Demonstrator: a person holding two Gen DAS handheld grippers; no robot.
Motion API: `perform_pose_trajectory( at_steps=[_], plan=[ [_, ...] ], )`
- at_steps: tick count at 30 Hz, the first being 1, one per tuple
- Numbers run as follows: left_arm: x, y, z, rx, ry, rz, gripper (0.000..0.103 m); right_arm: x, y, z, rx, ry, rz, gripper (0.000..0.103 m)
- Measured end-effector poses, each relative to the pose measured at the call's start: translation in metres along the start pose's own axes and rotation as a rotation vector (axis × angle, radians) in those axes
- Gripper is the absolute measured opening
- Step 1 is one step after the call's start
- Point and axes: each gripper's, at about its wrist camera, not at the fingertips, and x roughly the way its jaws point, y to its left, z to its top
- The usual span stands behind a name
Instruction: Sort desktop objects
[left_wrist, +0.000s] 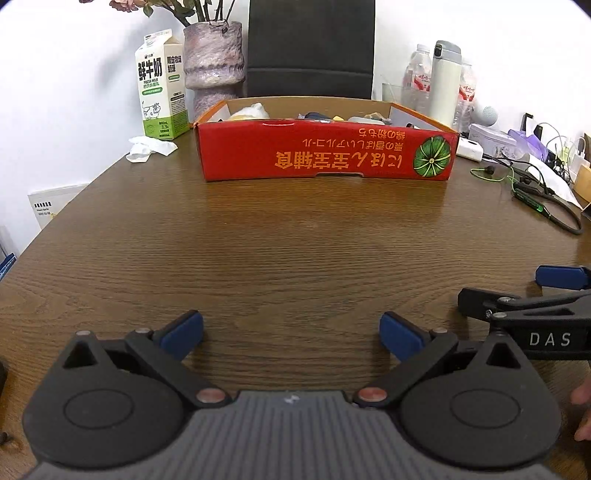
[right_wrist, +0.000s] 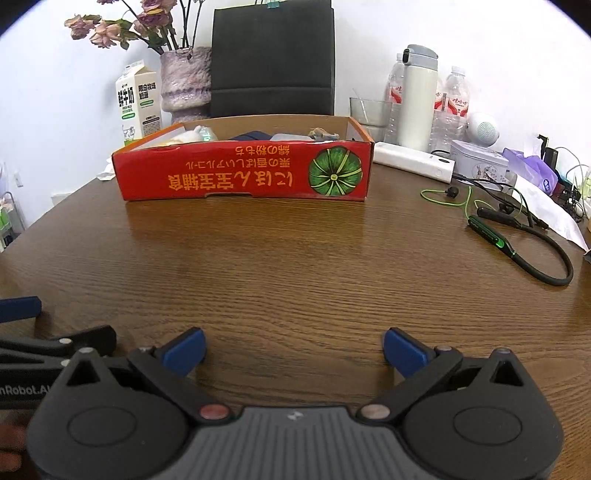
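Lower centre, left gripper (left_wrist: 291, 334): fingers spread, grasping nothing.
Lower centre, right gripper (right_wrist: 294, 350): fingers spread, likewise.
Upper centre, red box (left_wrist: 325, 153): on wooden table (left_wrist: 295, 240).

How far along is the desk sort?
Done: several items already lie in the red cardboard box, though I can't identify them over its wall. In hand: nothing; the left gripper and right gripper are both open and low over the bare wooden table. Possibly left: the green neckband earphones, white power bank and crumpled tissue remain outside the box.
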Motion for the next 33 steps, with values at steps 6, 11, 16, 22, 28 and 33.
perform_pose_trajectory(
  at_steps=[6,11,16,22,28,33],
  plan=[
    [0.0000,-0.0010,0.0000,0.000,0.000,0.001,0.103,-0.0017,-0.0010,-0.0017,0.003,0.000,-0.004,0.103],
    [-0.0001,-0.0008,0.0001,0.000,0.000,0.001,0.103,-0.0022,-0.0016,-0.0025,0.004,-0.001,-0.004,0.103],
    [-0.0001,-0.0008,0.0000,0.000,0.000,0.001,0.103,-0.0022,-0.0016,-0.0026,0.003,-0.001,-0.001,0.103],
    [0.0011,-0.0015,0.0005,-0.003,0.001,0.005,0.103,-0.0027,-0.0019,-0.0034,0.004,-0.001,0.000,0.103],
    [0.0012,-0.0007,0.0004,-0.002,0.001,0.004,0.103,-0.0026,-0.0023,-0.0030,0.003,-0.001,0.001,0.103],
    [0.0014,-0.0008,0.0006,-0.003,0.001,0.005,0.103,-0.0026,-0.0028,-0.0027,0.000,-0.001,0.003,0.103]
  ],
)
